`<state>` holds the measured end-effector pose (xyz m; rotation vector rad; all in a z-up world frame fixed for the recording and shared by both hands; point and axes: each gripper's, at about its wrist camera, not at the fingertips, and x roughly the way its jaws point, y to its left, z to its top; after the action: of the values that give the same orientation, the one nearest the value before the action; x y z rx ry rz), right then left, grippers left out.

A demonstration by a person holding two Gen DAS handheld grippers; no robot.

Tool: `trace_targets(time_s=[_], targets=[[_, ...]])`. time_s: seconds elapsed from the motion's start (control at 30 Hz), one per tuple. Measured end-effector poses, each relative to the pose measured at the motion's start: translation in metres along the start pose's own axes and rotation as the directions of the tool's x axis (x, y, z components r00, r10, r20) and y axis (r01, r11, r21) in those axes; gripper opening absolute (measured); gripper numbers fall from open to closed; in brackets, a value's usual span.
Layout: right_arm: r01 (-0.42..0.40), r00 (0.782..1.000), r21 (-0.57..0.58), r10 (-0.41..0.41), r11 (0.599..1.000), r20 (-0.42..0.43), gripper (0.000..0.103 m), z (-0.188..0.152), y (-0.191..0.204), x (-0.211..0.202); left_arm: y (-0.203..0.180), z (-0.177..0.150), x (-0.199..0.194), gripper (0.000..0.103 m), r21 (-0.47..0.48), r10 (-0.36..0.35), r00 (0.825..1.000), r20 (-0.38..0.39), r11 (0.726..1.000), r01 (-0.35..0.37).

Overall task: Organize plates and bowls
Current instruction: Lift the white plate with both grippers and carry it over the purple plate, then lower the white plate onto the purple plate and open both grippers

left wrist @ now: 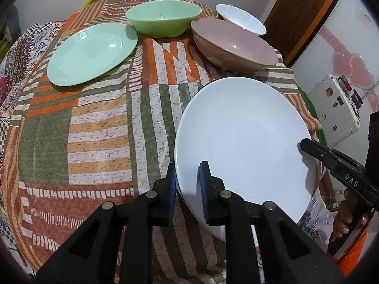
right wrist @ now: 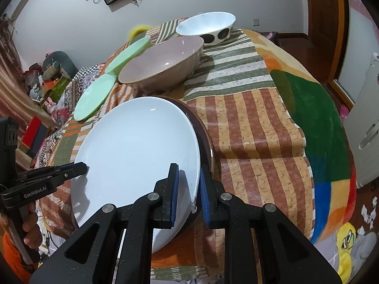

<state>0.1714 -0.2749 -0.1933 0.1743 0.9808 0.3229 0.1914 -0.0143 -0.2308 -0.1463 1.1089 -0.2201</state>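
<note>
Counted on the striped tablecloth [left wrist: 99, 127]: two plates in the left wrist view, one white plate [left wrist: 241, 137] and one green plate [left wrist: 90, 52], plus three bowls, green bowl [left wrist: 163, 19], mauve bowl [left wrist: 234, 47], white bowl [left wrist: 241, 19]. The right wrist view showed one further brown plate [right wrist: 205, 139] under the white one. Left gripper [left wrist: 188, 189] and right gripper [right wrist: 189, 191] each straddled opposite rims of the white plate at the near table edge, pads narrowly apart; actual clamping could not be told.

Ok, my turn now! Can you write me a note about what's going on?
Left gripper: jaws straddle the white plate rim; grip unclear.
Right gripper: jaws straddle its opposite rim; grip unclear.
The white plate is tilted over a brown plate at the table edge.
Mint plate, green bowl, pink bowl and spotted white bowl are unstacked.
Left: probably stack plates, nest bowls.
</note>
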Motion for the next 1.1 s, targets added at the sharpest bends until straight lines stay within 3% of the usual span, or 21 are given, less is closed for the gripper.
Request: trace_targets(time_s=[0.37, 0.8, 1.1], targets=[[0.005, 1.0, 0.003, -0.005, 1.0, 0.002, 0.018, 0.006, -0.003, 0.004, -0.002, 0.005, 0.008, 0.018, 0.0, 0.009, 1.0, 0.003, 1.0, -0.009], [0.091, 0.996, -0.068, -0.09, 0.994, 0.028, 0.018, 0.009, 0.005, 0.007, -0.007, 0.005, 0.013, 0.024, 0.013, 0.028, 1.0, 0.003, 1.0, -0.029], [0.109, 0.994, -0.08, -0.108, 0.991, 0.025, 0.022, 0.011, 0.006, 0.002, -0.004, 0.008, -0.004, 0.025, 0.026, 0.028, 0.999, 0.029, 0.999, -0.029]])
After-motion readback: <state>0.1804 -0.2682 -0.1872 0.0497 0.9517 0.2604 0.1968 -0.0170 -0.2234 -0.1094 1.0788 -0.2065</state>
